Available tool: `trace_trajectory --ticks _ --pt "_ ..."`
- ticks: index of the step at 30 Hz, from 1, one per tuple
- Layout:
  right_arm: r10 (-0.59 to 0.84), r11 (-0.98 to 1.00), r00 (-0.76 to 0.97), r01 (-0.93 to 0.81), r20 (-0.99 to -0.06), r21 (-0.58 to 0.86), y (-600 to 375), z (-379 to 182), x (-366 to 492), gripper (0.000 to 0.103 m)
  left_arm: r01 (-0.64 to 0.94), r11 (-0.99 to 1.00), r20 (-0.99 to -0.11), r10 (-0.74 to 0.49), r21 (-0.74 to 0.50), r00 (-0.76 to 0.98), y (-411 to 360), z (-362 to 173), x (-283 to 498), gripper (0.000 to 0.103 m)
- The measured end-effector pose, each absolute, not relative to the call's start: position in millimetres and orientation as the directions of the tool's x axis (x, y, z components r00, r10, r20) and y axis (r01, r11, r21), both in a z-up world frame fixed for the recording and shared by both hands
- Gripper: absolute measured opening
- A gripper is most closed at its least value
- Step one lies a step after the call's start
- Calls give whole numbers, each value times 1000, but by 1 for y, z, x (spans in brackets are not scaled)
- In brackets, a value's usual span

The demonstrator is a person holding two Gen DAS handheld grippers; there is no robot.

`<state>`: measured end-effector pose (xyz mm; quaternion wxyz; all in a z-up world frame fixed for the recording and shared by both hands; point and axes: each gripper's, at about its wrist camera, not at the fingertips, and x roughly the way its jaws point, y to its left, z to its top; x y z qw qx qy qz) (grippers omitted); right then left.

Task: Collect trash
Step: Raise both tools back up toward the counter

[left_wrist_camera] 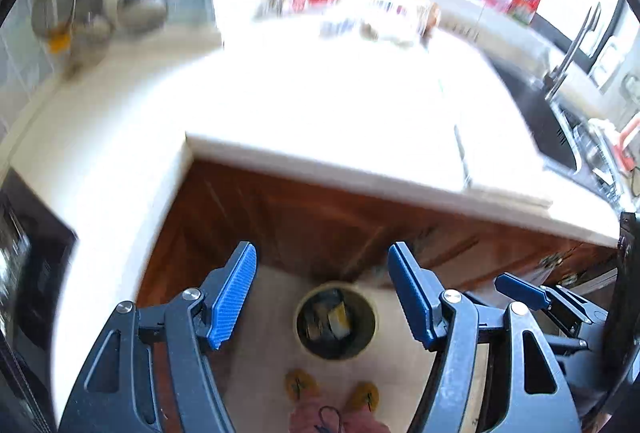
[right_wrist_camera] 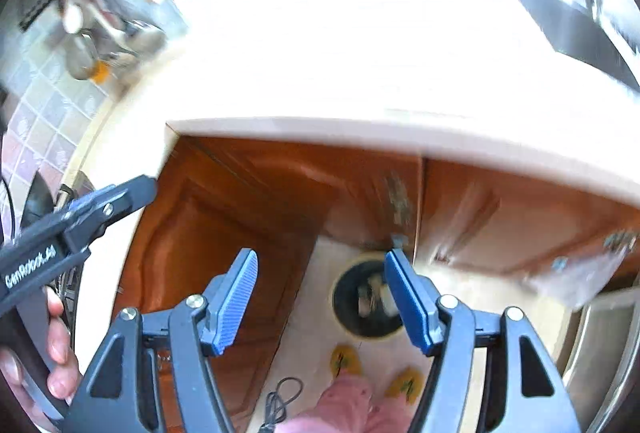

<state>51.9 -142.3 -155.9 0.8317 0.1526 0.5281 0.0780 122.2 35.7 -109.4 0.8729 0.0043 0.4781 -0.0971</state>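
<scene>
— Which step were we at?

— Between pieces, as we judged it. Our left gripper (left_wrist_camera: 322,297) and right gripper (right_wrist_camera: 320,299) both stood with jaws apart and nothing between the blue pads (left_wrist_camera: 234,297), pointing steeply down at the floor in front of the wooden cabinets (left_wrist_camera: 304,217).

— And the trash?

— Some lay in the round bin (left_wrist_camera: 336,319) on the floor, just ahead of our yellow slippers (right_wrist_camera: 346,359); it looked like pale and yellowish wrappers or cartons, too blurred to name. More clutter sat at the far edge of the white counter (left_wrist_camera: 320,101), also blurred.

— So the next move?

— We thought it called for reaching up over the counter and closing on one item there.
</scene>
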Motion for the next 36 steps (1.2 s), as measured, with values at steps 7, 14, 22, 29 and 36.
trace_trajectory --ticks 7,14,22,29,36 --pt "254 950 551 13 -795 313 -139 -80 75 67 198 980 -755 -155 -34 638 38 -27 140 67" --pt "148 976 647 27 -748 216 -147 -3 106 67 234 970 -689 -130 59 713 34 46 167 72" --pt "63 986 715 62 -696 153 -159 53 148 67 287 954 -648 -163 91 744 27 90 211 75" --pt "22 986 688 105 -725 129 -178 57 181 67 324 942 -671 -185 86 718 13 79 248 78" --pt "58 985 627 90 -777 146 -205 41 239 67 309 947 -714 -159 85 682 -15 45 290 78"
